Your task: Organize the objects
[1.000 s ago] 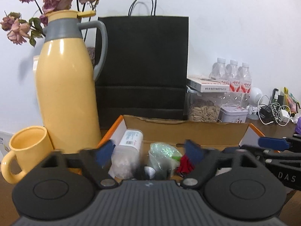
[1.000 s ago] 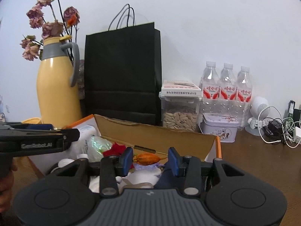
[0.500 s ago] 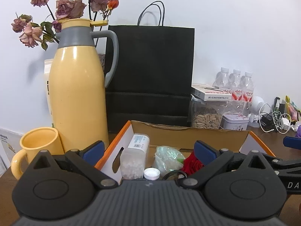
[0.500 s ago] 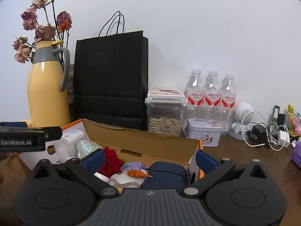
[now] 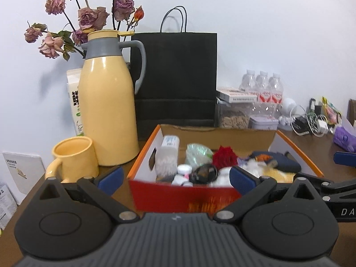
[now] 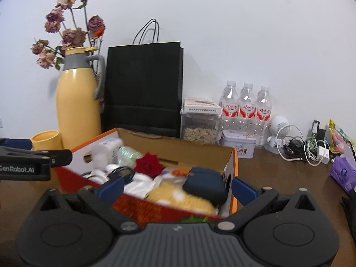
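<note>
Brown wooden table (image 6: 278, 178) carries your orange-edged cardboard box (image 5: 222, 133) of clutter beside the yellow thermos jug (image 5: 106, 111); your left gripper (image 5: 175, 175) and right gripper (image 6: 176, 187), whose jaws have just been opening, gape wide, grasping nothing.

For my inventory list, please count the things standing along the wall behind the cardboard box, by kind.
Tall yellow thermos jug: 1
Black paper bag: 1
Clear plastic water bottles: 3
Clear plastic container of seeds: 1
Small printed metal tin: 1
Total: 7
</note>
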`<move>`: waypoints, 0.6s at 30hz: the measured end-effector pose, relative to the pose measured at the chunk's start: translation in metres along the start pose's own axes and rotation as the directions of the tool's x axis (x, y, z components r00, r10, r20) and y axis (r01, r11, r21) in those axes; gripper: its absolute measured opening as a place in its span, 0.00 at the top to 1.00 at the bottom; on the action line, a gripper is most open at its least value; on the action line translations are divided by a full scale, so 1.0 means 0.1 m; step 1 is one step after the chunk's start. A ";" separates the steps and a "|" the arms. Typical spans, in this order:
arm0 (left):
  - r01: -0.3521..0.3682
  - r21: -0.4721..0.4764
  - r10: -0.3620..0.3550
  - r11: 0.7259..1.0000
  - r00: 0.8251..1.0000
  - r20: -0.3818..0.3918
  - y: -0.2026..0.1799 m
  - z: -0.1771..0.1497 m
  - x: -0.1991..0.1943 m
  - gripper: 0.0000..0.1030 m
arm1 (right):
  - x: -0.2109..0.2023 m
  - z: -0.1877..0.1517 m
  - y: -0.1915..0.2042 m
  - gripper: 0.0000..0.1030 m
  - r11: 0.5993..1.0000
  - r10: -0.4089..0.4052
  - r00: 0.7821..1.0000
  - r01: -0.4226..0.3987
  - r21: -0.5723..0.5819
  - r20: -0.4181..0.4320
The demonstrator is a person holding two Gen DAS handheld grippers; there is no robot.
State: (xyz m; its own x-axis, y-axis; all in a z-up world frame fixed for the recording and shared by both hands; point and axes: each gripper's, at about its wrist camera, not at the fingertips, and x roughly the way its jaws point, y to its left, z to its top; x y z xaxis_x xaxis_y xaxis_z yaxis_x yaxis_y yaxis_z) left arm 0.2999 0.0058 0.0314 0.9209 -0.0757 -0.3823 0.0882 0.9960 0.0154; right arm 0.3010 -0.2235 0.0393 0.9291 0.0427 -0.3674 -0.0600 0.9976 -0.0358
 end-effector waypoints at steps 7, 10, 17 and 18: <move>0.002 0.021 -0.001 1.000 0.998 -0.063 0.06 -0.20 -0.38 0.00 | -0.41 -0.19 0.13 0.00 0.999 -0.002 0.998 0.004 0.038 -0.057; -0.004 0.028 0.006 1.000 0.996 -0.091 0.07 -0.30 -0.49 0.00 | -0.53 -0.29 0.19 0.00 0.999 -0.001 0.997 0.005 0.042 -0.083; -0.013 0.029 0.017 0.999 0.990 -0.139 0.10 -0.51 -0.71 0.00 | -0.73 -0.45 0.26 0.00 0.998 0.011 0.992 -0.004 0.058 -0.129; -0.012 0.028 0.016 1.000 0.990 -0.142 0.11 -0.53 -0.74 0.00 | -0.75 -0.46 0.26 0.00 0.998 0.012 0.991 -0.004 0.060 -0.131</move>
State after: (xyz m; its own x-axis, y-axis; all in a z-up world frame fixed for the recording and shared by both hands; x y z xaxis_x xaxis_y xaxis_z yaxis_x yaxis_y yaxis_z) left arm 0.2128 0.0246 0.0106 0.8589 -0.0518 -0.5095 0.0876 0.9951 0.0465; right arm 0.2128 -0.2031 0.0233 0.8726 0.0473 -0.4861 -0.0423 0.9989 0.0212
